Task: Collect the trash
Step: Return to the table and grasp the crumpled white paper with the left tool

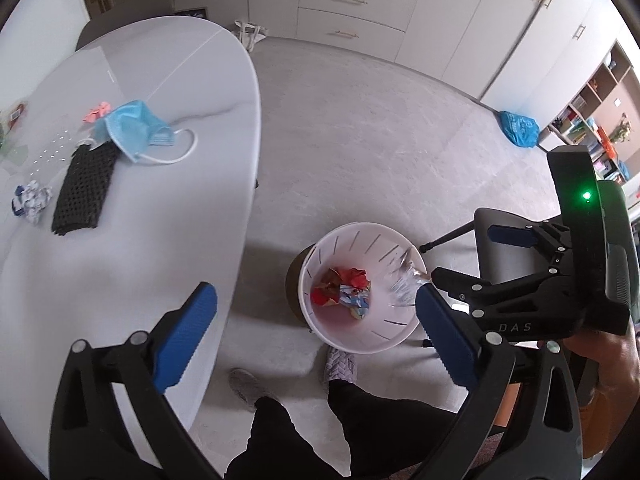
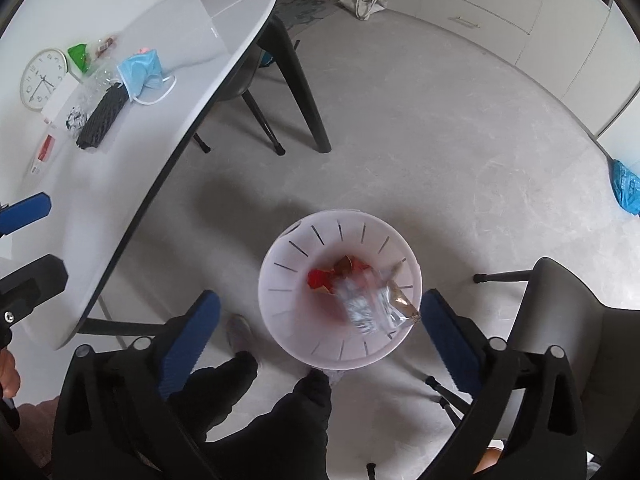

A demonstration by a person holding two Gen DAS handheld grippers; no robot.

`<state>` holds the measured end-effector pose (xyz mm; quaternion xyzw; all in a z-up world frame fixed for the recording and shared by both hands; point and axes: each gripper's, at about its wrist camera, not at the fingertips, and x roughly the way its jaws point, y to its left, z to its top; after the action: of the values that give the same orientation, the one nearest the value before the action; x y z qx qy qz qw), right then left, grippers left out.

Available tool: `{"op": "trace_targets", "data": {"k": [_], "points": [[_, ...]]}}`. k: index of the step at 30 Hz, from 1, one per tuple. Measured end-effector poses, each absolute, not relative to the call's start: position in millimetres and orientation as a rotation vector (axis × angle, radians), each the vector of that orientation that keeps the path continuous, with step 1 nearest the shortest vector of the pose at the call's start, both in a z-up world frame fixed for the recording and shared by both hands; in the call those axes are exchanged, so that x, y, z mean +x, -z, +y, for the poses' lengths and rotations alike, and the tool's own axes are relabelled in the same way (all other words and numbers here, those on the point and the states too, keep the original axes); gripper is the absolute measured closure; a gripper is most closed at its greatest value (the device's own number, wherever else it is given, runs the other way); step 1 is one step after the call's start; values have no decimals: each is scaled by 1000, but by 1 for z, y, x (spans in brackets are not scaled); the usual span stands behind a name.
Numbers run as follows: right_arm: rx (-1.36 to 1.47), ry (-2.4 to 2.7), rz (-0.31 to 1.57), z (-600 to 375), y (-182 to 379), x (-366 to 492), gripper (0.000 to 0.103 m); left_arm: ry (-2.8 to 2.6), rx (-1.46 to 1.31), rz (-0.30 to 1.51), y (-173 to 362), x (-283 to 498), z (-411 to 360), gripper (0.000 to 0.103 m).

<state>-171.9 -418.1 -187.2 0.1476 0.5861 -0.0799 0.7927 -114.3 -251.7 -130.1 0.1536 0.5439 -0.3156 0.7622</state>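
A white slotted bin [image 1: 352,342] [image 2: 280,320] stands on the floor beside the table, with red and blue crumpled wrappers [image 1: 342,290] [image 2: 320,278] inside. A clear plastic wrapper [image 2: 370,304] [image 1: 402,286], blurred, is in the air over the bin's right side, free of the fingers. My right gripper [image 2: 320,324] is open right above the bin; it also shows in the left wrist view [image 1: 460,258]. My left gripper [image 1: 316,320] is open and empty, between table edge and bin. On the table lie a blue face mask [image 1: 134,128] [image 2: 140,70], black mesh [image 1: 84,186] [image 2: 102,116] and a crumpled blue-white wrapper [image 1: 32,200].
The white oval table [image 1: 180,208] [image 2: 132,184] also bears a pink scrap [image 1: 98,111], a clock [image 2: 43,79], green plastic [image 2: 79,56] and clear plastic [image 2: 96,80]. A chair [image 2: 560,308] stands right of the bin. My legs and slippers [image 1: 340,364] are below. A blue bag [image 1: 518,128] lies on the floor.
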Motion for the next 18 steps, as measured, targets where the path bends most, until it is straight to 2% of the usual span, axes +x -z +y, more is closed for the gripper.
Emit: {"op": "trace_targets", "data": {"k": [18], "points": [[291, 158, 1236, -385, 169, -154, 3, 665, 317, 1158, 121, -102, -216, 8]]}}
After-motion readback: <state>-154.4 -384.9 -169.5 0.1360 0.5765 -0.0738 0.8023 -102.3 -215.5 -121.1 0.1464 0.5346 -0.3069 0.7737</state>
